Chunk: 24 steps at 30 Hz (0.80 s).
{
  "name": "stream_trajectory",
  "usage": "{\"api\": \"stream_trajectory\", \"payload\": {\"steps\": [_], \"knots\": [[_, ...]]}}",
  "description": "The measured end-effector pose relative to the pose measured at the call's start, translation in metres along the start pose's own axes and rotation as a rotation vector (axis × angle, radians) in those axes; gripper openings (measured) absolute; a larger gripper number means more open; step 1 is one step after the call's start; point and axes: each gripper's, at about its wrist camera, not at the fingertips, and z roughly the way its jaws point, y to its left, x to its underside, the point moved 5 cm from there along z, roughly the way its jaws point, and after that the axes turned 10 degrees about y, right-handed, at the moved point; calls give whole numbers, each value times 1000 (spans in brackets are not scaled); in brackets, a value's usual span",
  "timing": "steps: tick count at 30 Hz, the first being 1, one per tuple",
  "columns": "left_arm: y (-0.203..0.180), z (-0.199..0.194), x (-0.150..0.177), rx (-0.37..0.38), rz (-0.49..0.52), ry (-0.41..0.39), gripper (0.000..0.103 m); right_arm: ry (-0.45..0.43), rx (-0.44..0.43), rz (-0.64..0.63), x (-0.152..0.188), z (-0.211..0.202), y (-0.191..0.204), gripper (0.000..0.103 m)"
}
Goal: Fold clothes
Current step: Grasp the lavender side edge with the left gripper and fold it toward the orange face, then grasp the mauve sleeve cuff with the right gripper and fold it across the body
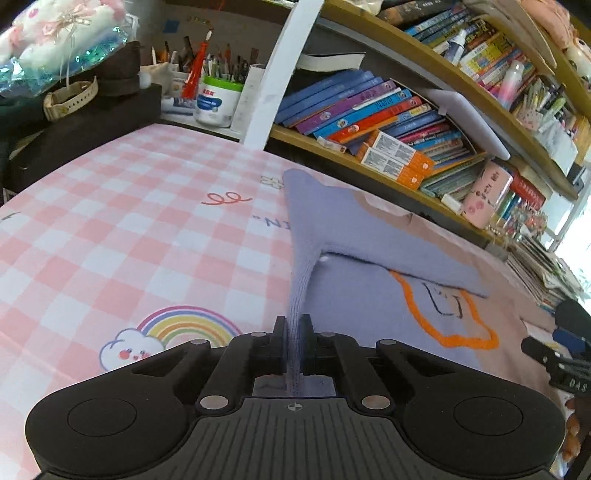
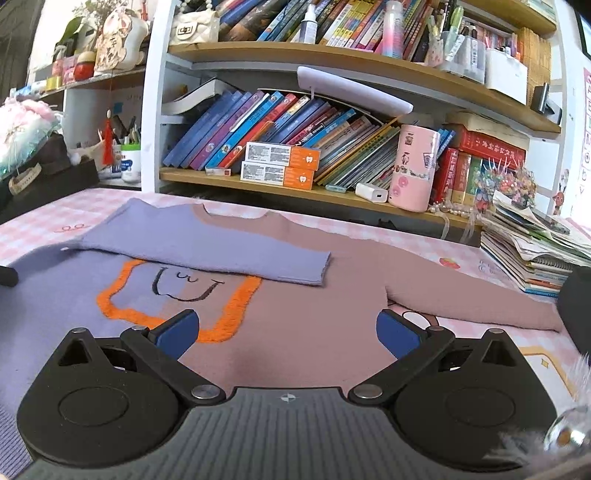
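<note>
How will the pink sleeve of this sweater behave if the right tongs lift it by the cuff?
Probably floppy: the purple fabric pinched in the left tongs hangs in a soft drape. The pink sleeve looks like thick knit, so it should grip well and not slip. It lies flat apart from the open right tongs, so it may drag the body.

Looks like kid's bedroom or study corner at home. Wooden bookshelf (image 2: pixel 354 59) along far side, crammed with colourful children's books (image 2: pixel 258 122), plus pink patterned canister (image 2: pixel 413 166) and two orange-white boxes (image 2: pixel 280 164). Pen pot (image 1: pixel 221 79) stuffed with pens and brushes far left, plush toy (image 1: pixel 62 26) in wrapping next to it, wristwatch (image 1: pixel 70 98) on dark box. Near surface covered by pink gingham cloth (image 1: pixel 110 221) with rainbow-and-cloud print (image 1: pixel 166 336). Messy stack of magazines (image 2: pixel 535 254) far right. Sweater (image 2: pixel 295 325) laid out on it.
</note>
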Motion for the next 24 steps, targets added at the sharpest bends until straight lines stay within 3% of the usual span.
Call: {"api": "stream_trajectory", "payload": {"steps": [6, 7, 11, 16, 19, 24], "knots": [[-4, -4, 0, -14, 38, -20, 10, 35, 10, 16, 0, 6, -4, 103], [-5, -6, -1, -20, 41, -32, 15, 39, 14, 21, 0, 7, -5, 103], [-21, -19, -4, -15, 104, -139, 49, 35, 19, 64, 2, 5, -13, 103], [-52, -24, 3, -50, 303, -193, 73, 38, 24, 129, 8, 1, -37, 103], [-61, -26, 5, -15, 360, -200, 86, 53, 69, 162, 12, -2, -68, 103], [-72, -22, 8, 38, 430, -172, 93, 84, 125, 320, 12, 1, -148, 103]]}}
